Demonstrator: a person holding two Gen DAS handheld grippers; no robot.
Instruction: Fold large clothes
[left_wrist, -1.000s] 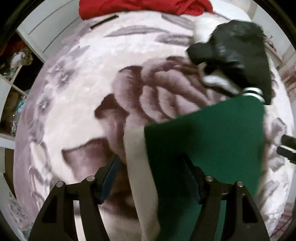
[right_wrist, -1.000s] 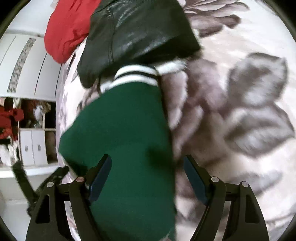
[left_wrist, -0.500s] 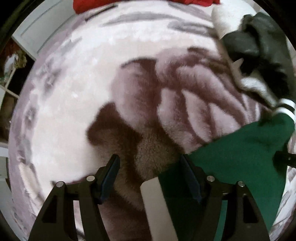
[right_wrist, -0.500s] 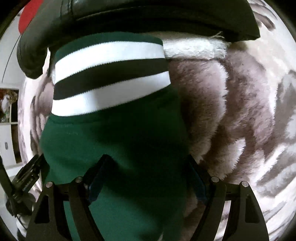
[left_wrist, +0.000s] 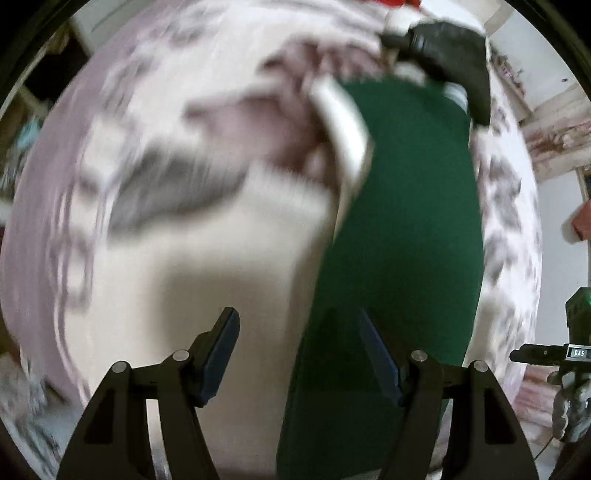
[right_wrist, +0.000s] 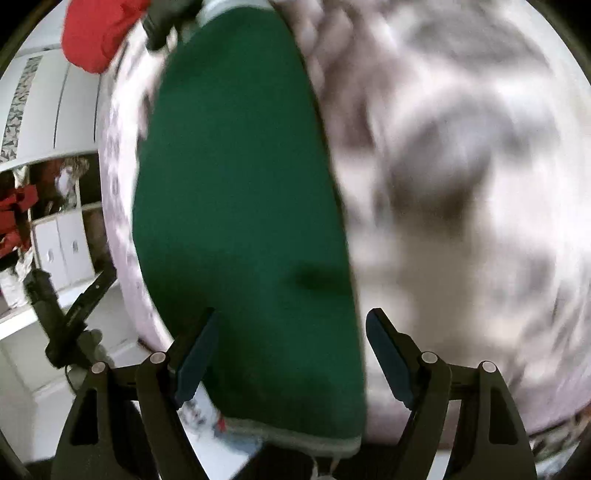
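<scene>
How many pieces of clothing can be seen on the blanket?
3: a green garment stretched toward both grippers, a black jacket at its far end, a red garment beyond. More may be hidden.

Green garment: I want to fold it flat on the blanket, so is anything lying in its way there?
Mostly no. The green garment has open patterned blanket beside it. Only a black jacket sits at its far end, touching the striped cuff, with a red garment beyond.
</scene>
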